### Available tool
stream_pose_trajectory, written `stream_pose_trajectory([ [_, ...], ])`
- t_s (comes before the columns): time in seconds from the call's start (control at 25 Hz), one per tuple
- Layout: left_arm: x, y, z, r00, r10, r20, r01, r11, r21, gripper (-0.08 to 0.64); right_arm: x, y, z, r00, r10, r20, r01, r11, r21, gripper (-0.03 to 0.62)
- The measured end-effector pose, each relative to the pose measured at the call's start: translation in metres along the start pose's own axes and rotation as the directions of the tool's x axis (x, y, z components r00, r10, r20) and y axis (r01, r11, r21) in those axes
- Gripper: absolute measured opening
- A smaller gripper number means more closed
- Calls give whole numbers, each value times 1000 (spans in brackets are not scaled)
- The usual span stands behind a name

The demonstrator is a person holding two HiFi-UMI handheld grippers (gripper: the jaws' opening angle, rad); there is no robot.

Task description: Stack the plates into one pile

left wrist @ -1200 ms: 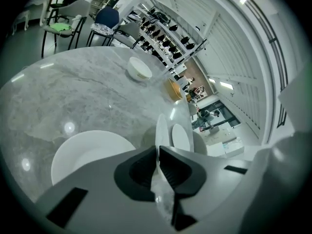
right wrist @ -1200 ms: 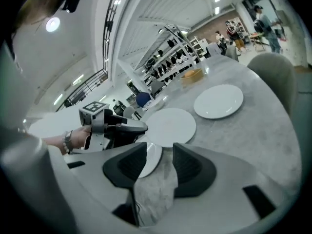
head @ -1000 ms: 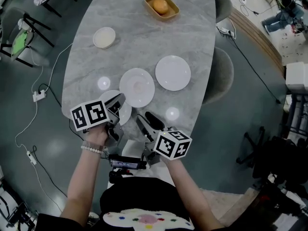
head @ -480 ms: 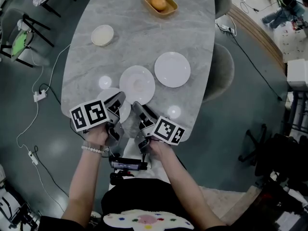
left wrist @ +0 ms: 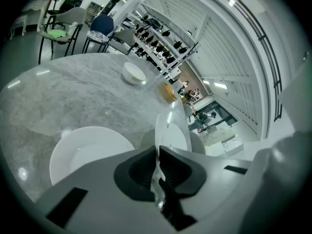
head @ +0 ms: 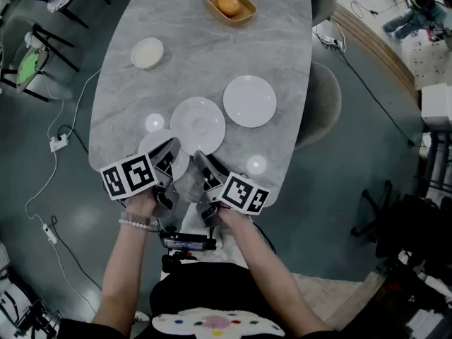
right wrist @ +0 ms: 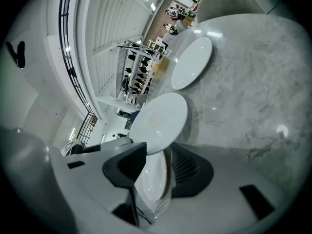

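Observation:
Three white plates lie on the grey marble table (head: 212, 55). The nearest plate (head: 150, 147) is at the table's near edge. My left gripper (head: 171, 147) is shut on its rim (left wrist: 157, 130), which shows edge-on between the pads. My right gripper (head: 199, 159) sits just beside the left one. Its jaws are closing with that same plate (right wrist: 152, 177) between them. The plate rests against one pad, with a gap to the other. The middle plate (head: 198, 126) lies just beyond both grippers and the third plate (head: 249, 101) is further right.
A small cream bowl (head: 147, 53) stands at the far left. A wooden tray (head: 229, 6) holding an orange fruit is at the far end. A grey chair (head: 321, 104) sits at the table's right side. Cables (head: 60, 136) run across the floor at the left.
My right gripper has moved left and forward, rolled, and come in beside the left gripper so that the near plate is between its jaws. The left gripper has stayed on the plate's rim.

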State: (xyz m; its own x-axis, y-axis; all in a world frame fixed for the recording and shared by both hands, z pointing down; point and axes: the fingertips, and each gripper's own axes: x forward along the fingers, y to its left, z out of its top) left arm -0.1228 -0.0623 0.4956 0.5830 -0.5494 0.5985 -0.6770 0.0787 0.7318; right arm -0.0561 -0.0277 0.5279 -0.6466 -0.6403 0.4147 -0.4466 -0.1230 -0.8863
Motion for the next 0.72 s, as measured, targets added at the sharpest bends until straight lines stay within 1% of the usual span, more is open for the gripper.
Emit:
stream_pose_trajectory([
  [0.36, -3, -16, 6, 999, -24, 26, 24, 999, 22, 34, -11, 6, 18, 999, -49, 15, 50, 992, -117, 155],
  [0.52, 4, -26, 8, 999, -44, 20, 43, 999, 28, 35, -16, 8, 32, 998, -55, 27, 59, 987, -152, 155],
  [0.72, 22, -46, 10, 997, -76, 6, 76, 996, 49, 37, -26, 5, 57, 995, -74, 72, 85, 982, -167, 155],
])
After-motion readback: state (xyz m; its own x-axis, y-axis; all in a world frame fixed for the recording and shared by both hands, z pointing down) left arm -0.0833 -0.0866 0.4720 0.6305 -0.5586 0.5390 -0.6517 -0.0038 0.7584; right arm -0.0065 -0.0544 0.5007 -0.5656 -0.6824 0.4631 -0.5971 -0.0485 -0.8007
